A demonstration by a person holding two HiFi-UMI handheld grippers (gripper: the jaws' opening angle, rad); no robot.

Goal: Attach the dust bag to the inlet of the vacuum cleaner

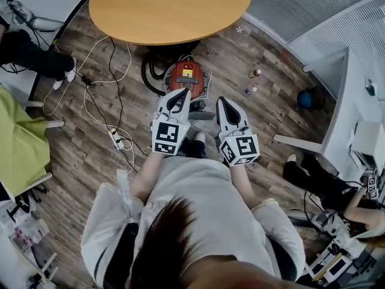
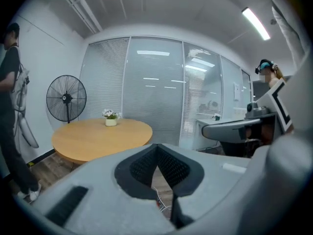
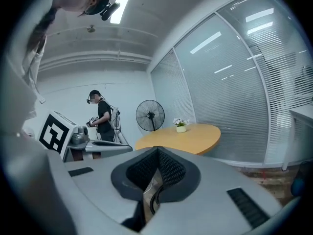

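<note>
The red vacuum cleaner (image 1: 187, 76) stands on the wooden floor just below the round table, with its black hose (image 1: 149, 71) coiled at its left. No dust bag shows in any view. I hold both grippers raised side by side in front of my chest, above the vacuum cleaner. The left gripper (image 1: 182, 93) is shut with nothing between its pads, and so is the right gripper (image 1: 221, 102). In the left gripper view the shut jaws (image 2: 157, 153) point almost level towards the table. The right gripper view shows its shut jaws (image 3: 157, 154) the same way.
A round wooden table (image 1: 170, 8) with a small flower pot (image 2: 111, 118) stands ahead, a standing fan (image 2: 66, 98) behind it. White cables and a power strip (image 1: 117, 140) lie on the floor at left, two small bottles (image 1: 253, 82) at right. Other people stand around.
</note>
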